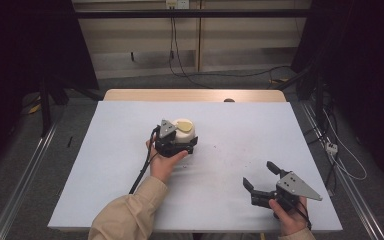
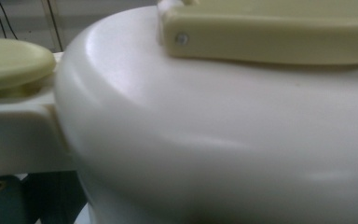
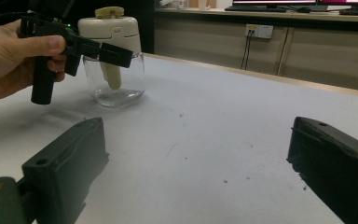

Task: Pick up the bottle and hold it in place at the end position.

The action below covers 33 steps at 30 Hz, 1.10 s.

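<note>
High view: my left claw [image 1: 180,142] at the lidded jar [image 1: 184,129], mid-table [image 1: 105,165]; right claw [image 1: 260,177] spread, idle.
Left claw view: cream lid [image 2: 214,130] close; grip state I cannot tell.
Right claw view: jar upright, seemingly untouched; work barely begun.

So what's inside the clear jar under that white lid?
Through the glass of the jar, a cream-coloured stem hangs from the white lid toward the bottom. The left gripper crosses the upper glass, hiding what lies behind it.

glossy cream plastic lid [image 2: 214,130], seemingly clear glass jar [image 3: 116,79]
</note>
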{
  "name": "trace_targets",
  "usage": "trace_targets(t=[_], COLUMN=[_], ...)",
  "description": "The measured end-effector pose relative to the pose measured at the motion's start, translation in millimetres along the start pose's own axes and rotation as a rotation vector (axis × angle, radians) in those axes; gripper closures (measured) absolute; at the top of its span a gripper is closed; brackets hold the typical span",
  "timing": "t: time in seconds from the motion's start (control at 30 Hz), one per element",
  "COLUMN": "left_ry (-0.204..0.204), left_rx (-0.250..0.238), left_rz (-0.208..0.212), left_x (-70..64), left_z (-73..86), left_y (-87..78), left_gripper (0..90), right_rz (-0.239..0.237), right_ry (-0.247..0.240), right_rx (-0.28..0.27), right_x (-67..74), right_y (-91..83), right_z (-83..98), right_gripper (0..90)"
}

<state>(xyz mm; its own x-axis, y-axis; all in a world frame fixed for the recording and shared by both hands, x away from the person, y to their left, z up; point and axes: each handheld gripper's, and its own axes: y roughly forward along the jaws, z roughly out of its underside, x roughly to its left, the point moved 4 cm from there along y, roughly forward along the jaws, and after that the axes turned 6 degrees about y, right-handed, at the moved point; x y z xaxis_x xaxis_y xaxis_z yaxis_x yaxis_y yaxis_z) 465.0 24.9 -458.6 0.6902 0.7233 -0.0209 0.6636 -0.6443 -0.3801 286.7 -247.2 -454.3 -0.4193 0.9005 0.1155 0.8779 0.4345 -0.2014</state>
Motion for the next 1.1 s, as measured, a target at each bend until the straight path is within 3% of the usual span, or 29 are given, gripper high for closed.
trace_targets(t=[0.33, 0.67, 0.9, 0.97, 1.1], left_ry=[0.007, 0.031, 0.017, 0.043, 0.045], left_rx=[0.007, 0.016, 0.007, 0.004, -0.010], left_rz=[0.025, 0.031, 0.036, 0.041, 0.046], left_x=[-15.2, -17.8, -20.3, -24.6, -26.1], left_z=[-2.8, -0.2, -0.4, -0.1, 0.3], left_y=[11.5, 15.8, 17.8, 19.2, 20.9], left_gripper=[5.3, 5.2, 5.2, 5.2, 5.2], right_rz=[-0.004, -0.006, -0.009, -0.010, -0.009], right_ry=[-0.001, -0.001, -0.009, -0.011, -0.008], right_rx=[-0.001, 0.001, 0.005, 0.005, 0.006], right_x=[0.4, 0.9, 2.1, 2.4, 2.0], right_y=[-0.4, 0.2, 1.3, 1.5, 1.0], right_z=[-0.2, 0.1, 0.6, 0.5, 0.8], right_gripper=[3.8, 3.8, 3.8, 3.8, 3.8])
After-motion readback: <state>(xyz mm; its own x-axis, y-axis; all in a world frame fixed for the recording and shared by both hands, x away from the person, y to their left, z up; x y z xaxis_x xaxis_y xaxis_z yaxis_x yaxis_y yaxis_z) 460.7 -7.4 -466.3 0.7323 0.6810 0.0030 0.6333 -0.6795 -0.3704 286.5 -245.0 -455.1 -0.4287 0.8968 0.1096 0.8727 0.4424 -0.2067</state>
